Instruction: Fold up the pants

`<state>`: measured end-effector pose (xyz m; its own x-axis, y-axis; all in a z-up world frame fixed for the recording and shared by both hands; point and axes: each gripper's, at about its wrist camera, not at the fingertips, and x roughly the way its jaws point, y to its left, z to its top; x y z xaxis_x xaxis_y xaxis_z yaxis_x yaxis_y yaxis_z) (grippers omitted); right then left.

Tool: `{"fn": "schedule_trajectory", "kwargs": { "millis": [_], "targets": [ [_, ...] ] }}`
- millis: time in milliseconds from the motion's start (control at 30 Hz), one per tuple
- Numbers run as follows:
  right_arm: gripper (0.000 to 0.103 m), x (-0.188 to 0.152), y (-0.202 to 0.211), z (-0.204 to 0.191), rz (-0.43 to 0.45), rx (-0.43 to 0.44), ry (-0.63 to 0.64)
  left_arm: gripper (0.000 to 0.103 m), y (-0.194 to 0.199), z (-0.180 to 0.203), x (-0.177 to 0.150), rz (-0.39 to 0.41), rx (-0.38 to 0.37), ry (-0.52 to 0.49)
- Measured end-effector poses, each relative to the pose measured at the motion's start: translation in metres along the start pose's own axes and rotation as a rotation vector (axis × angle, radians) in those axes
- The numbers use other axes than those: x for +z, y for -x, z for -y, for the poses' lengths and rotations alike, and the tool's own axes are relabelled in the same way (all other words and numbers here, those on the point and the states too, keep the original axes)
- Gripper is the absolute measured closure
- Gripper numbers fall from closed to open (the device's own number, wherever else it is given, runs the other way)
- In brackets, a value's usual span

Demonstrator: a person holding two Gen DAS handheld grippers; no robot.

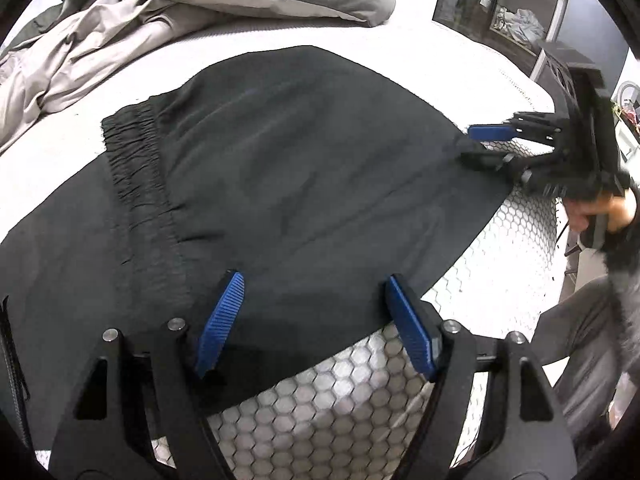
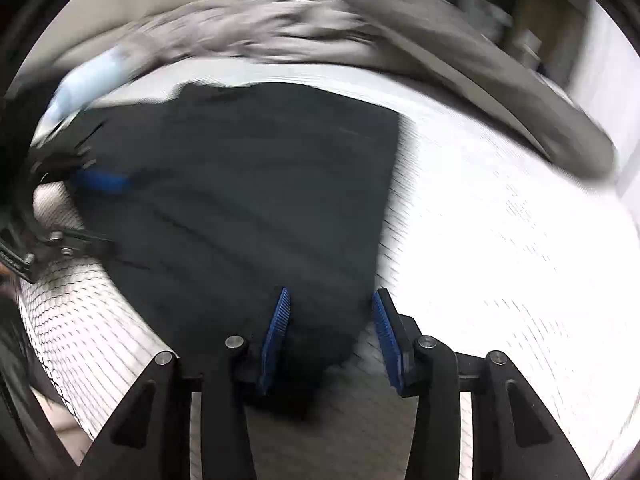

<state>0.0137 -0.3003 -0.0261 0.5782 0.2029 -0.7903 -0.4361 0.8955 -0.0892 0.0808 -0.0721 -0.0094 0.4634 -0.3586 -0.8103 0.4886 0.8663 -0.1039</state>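
Left wrist view: black pants (image 1: 288, 168) folded flat on white hex-quilted mattress (image 1: 340, 392), gathered elastic waistband (image 1: 136, 148) visible.
Crumpled grey-beige bedding (image 1: 120, 32) behind. Only this view shows a hand (image 1: 600, 212) holding the right gripper (image 1: 478, 145) at the pants' far corner; right wrist view is motion-blurred. Left gripper (image 1: 316, 320) spread wide over the near fabric edge, pinching nothing. Right gripper parted, fabric corner between ribbed blue pads (image 2: 276, 336), unpressed.

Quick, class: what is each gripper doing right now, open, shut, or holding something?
Left gripper: open, over the black pants, gripping nothing.
Right gripper: open, a pants corner between its fingers, not pinched.
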Motion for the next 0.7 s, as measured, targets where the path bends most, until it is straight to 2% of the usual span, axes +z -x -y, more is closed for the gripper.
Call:
{"fn": "schedule_trajectory", "kwargs": {
  "millis": [67, 100, 200, 267, 333, 400, 433, 467, 533, 567, 633, 700],
  "targets": [
    [0.056, -0.004, 0.011, 0.022, 0.006, 0.073, -0.104, 0.031, 0.006, -0.003, 0.001, 0.007, 0.014, 0.01],
    [0.056, -0.001, 0.02, 0.024, 0.038, 0.075, -0.119, 0.031, 0.013, -0.003, 0.003, 0.021, 0.018, 0.019],
    [0.056, 0.014, 0.043, 0.016, 0.149, 0.063, -0.129, 0.031, 0.034, -0.004, 0.013, 0.131, 0.006, 0.053],
    [0.056, 0.029, 0.043, 0.002, 0.18, 0.107, -0.126, 0.031, 0.029, -0.009, 0.023, 0.142, 0.038, 0.098],
    [0.056, 0.042, 0.024, -0.016, 0.155, 0.141, -0.111, 0.031, 0.007, -0.017, 0.034, 0.097, 0.051, 0.154],
    [0.058, 0.058, -0.015, -0.043, 0.068, 0.172, -0.072, 0.034, -0.015, -0.024, 0.04, 0.053, 0.07, 0.169],
    [0.059, 0.061, -0.034, -0.055, 0.015, 0.176, -0.037, 0.034, -0.023, -0.026, 0.041, 0.048, 0.105, 0.152],
    [0.059, 0.054, -0.041, -0.063, -0.016, 0.15, 0.008, 0.035, -0.026, -0.028, 0.041, 0.039, 0.116, 0.135],
    [0.06, 0.05, -0.049, -0.069, -0.016, 0.093, 0.088, 0.037, -0.023, -0.028, 0.036, 0.036, 0.116, 0.109],
    [0.06, 0.049, -0.045, -0.066, -0.016, 0.087, 0.088, 0.039, -0.022, -0.028, 0.032, 0.031, 0.112, 0.107],
    [0.06, 0.04, -0.037, -0.043, -0.025, 0.0, 0.053, 0.042, -0.016, -0.033, 0.022, 0.032, 0.113, 0.103],
    [0.06, 0.033, -0.034, -0.02, -0.03, -0.046, 0.012, 0.042, -0.011, -0.034, 0.014, 0.027, 0.126, 0.097]
  ]
}}
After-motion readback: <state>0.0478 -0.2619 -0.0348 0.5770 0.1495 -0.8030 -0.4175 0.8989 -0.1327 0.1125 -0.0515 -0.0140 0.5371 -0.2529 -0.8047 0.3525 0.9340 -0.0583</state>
